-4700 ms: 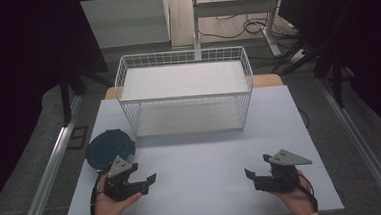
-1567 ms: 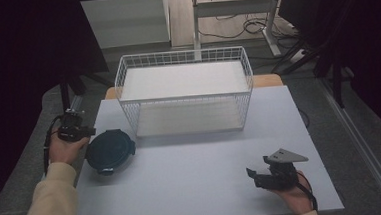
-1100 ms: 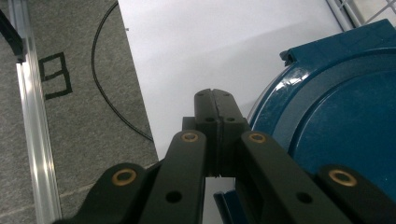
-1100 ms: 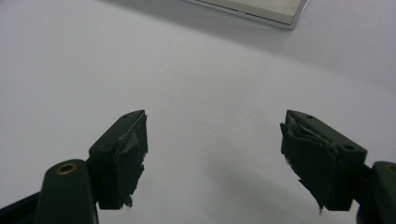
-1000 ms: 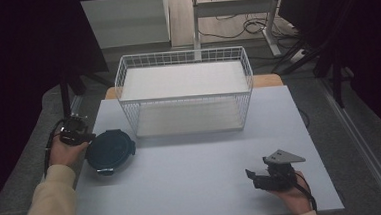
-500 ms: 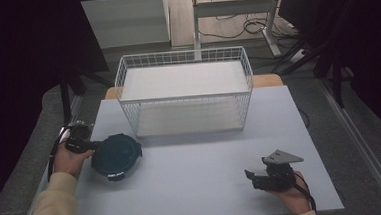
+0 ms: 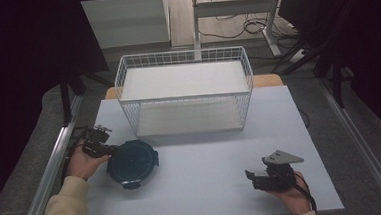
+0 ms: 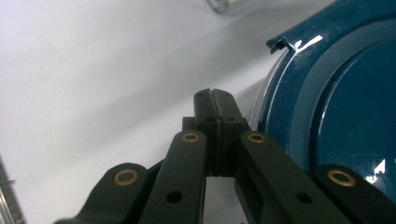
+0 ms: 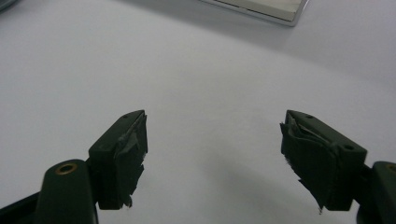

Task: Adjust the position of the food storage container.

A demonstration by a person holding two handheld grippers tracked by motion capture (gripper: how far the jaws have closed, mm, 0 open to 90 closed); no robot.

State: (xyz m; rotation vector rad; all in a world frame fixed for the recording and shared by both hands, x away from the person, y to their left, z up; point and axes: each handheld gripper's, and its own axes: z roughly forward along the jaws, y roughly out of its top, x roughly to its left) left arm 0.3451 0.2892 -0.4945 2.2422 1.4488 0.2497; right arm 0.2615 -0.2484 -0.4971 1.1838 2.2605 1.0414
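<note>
Here my left gripper (image 7: 96, 142), jaws pressed together on nothing, sits just beside the round blue lid (image 7: 132, 163); the lid lies to its right; my right gripper (image 7: 273, 175), jaws spread wide, rests well apart.

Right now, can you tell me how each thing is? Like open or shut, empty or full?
Left gripper: jaws shut on nothing, beside the lid's rim.
Right gripper: jaws wide open, nothing between them.
Blue round lid: lying flat on the table.
Wire basket: upright and empty.
</note>
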